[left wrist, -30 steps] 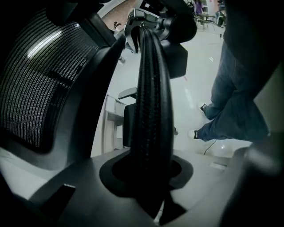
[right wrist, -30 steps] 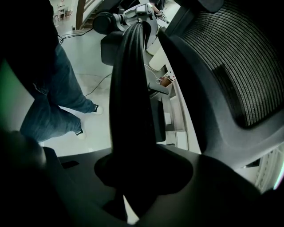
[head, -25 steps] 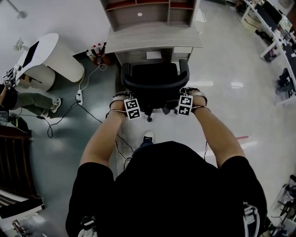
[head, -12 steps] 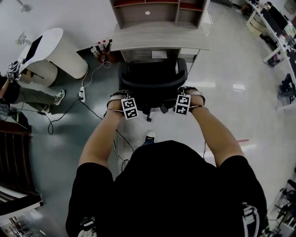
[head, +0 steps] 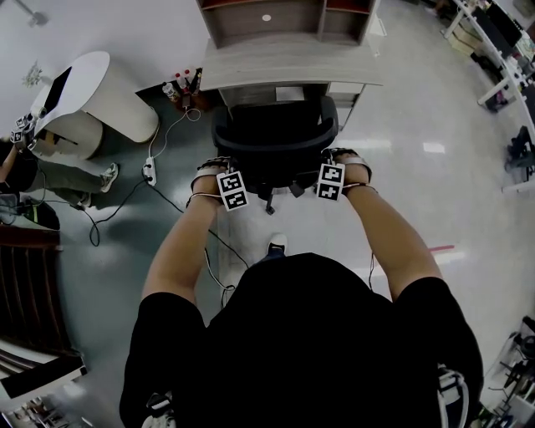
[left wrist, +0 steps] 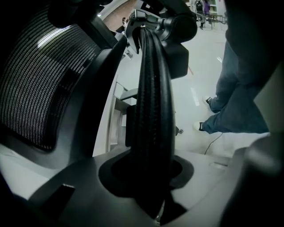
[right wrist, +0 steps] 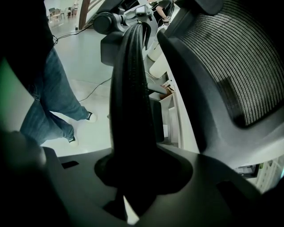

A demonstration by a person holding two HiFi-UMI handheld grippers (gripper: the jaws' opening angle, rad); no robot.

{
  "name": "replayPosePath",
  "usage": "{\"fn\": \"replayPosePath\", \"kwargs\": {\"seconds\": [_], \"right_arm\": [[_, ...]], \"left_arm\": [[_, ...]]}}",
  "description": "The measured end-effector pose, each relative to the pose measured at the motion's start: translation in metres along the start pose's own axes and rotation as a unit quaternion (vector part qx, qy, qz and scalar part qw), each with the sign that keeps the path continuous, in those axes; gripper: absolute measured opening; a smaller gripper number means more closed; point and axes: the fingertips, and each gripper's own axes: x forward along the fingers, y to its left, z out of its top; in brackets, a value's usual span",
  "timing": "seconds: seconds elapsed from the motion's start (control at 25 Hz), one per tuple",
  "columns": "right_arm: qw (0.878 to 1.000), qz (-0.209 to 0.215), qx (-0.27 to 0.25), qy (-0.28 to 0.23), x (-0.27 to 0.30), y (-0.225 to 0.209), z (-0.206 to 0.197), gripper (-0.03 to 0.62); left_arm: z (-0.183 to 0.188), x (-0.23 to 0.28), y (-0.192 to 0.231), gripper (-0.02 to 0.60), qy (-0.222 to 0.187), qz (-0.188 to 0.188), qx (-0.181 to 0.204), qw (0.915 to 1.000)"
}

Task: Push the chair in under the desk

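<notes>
The black mesh-backed chair (head: 276, 138) stands right in front of the grey desk (head: 292, 65), its front edge at the desk's edge. My left gripper (head: 216, 169) is shut on the chair's left armrest (left wrist: 153, 115), a black padded bar that runs straight out from between the jaws. On the other side, my right gripper (head: 341, 160) is shut on the right armrest (right wrist: 128, 102) in the same way. The mesh backrest (left wrist: 40, 80) fills the left of the left gripper view, and the backrest (right wrist: 235, 57) the right of the right gripper view. The jaw tips are hidden by the armrests.
A shelf unit (head: 284, 21) stands on the desk. Bottles (head: 182, 84) sit on the floor by its left leg. A power strip (head: 149, 172) and cables lie on the floor at left, near a white round-topped cabinet (head: 92, 92) and a seated person's legs (head: 63, 180). Other desks (head: 501, 50) stand at right.
The chair has rolled towards the desk with both grippers on its armrests. Its front now lies closer under the desk's edge, and I have stepped forward behind it.
</notes>
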Motion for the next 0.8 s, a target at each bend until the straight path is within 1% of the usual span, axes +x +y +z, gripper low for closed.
{"fn": "replayPosePath", "kwargs": {"seconds": [0.8], "right_arm": [[1.000, -0.007, 0.024, 0.009, 0.037, -0.058, 0.032, 0.127]], "left_arm": [[-0.036, 0.037, 0.071, 0.120, -0.013, 0.010, 0.018, 0.9997]]}}
